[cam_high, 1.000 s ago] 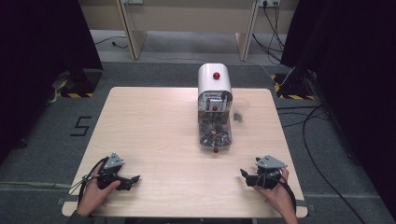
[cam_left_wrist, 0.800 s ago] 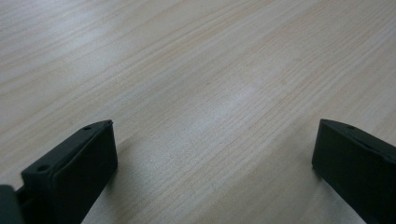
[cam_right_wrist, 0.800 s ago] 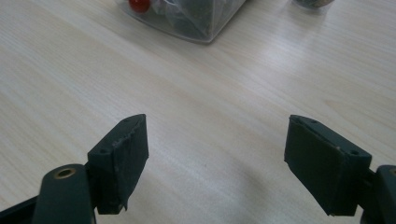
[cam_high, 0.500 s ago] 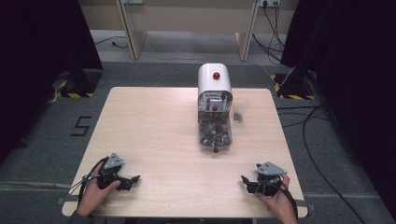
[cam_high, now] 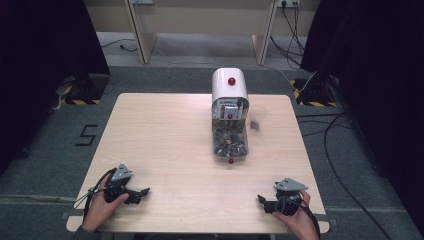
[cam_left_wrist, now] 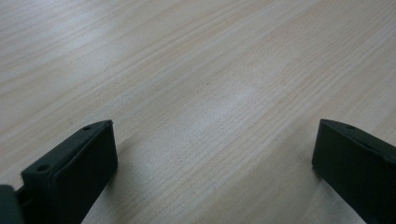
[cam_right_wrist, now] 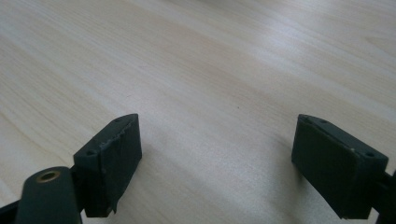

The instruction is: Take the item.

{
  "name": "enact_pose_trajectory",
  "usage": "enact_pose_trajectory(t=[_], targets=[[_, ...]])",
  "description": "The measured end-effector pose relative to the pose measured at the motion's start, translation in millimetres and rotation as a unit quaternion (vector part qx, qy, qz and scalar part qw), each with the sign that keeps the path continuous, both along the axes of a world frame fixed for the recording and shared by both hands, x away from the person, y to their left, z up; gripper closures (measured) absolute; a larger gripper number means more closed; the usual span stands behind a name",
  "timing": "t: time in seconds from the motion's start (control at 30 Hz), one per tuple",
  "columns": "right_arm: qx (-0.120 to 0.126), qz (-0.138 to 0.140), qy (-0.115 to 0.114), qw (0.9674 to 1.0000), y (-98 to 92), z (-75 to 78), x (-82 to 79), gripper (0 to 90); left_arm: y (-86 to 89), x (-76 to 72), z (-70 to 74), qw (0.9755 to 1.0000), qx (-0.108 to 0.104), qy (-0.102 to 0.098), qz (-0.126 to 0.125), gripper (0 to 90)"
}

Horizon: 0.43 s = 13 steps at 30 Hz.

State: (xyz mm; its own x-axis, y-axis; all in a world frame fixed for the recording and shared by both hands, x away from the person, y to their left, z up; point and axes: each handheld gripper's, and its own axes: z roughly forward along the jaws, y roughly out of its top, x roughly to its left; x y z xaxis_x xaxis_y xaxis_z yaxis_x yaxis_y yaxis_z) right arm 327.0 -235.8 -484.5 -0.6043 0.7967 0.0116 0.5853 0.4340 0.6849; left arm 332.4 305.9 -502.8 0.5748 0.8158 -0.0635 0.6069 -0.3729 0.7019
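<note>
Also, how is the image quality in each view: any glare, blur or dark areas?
High view: the table is evenly lit, both sides very dark, the dispenser slightly soft. Left gripper view: pale glare on the wood, jaws blurred. Right gripper view: glare at the top, jaws sharper.

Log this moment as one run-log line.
left gripper: open, empty, near table edge | right gripper: jaws just opened wider, empty | white dispenser: lying mid-table, untouched
</note>
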Motion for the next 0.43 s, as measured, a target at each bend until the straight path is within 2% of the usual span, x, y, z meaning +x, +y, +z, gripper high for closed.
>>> enact_pose_trajectory(t=[0.43], targets=[[0.0,0.001,0.0,1.0,0.4,-0.2,-0.5,16.0,0.0,0.0,0.0,1.0,0.0,0.0,0.0,0.0]])
